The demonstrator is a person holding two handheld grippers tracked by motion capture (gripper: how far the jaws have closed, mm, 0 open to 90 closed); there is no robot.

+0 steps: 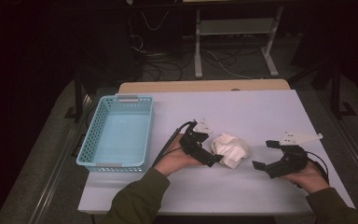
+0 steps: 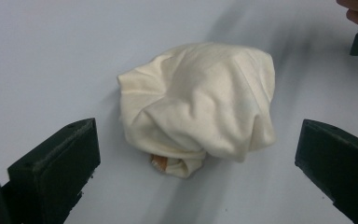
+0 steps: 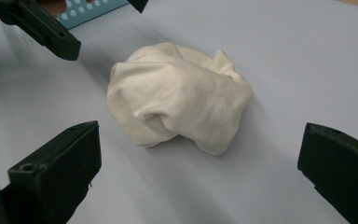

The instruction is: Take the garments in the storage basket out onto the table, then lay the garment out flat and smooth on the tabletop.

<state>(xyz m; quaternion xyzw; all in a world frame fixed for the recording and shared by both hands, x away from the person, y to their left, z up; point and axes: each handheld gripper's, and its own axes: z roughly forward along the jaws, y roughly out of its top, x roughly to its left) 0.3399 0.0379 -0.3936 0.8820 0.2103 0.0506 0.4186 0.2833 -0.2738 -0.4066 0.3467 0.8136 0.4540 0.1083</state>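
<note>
Both tools, left and right, gape empty around crumpled cream cloth.

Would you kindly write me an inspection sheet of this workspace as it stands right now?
Surface: white table, flat, with a wooden strip along its far edge.
Job's things: crumpled cream cloth bunched in a ball on the table, between the two grippers.
Clutter: light blue perforated basket at the table's left side; nothing seen inside it.
Grippers: left gripper open, close beside the cloth; contact cannot be told. Right gripper open, apart from the cloth.
Cables: a black cable trails from the left gripper; loose cables lie on the floor beyond the table.
Surroundings: dark room, a white metal stand behind the table.
</note>
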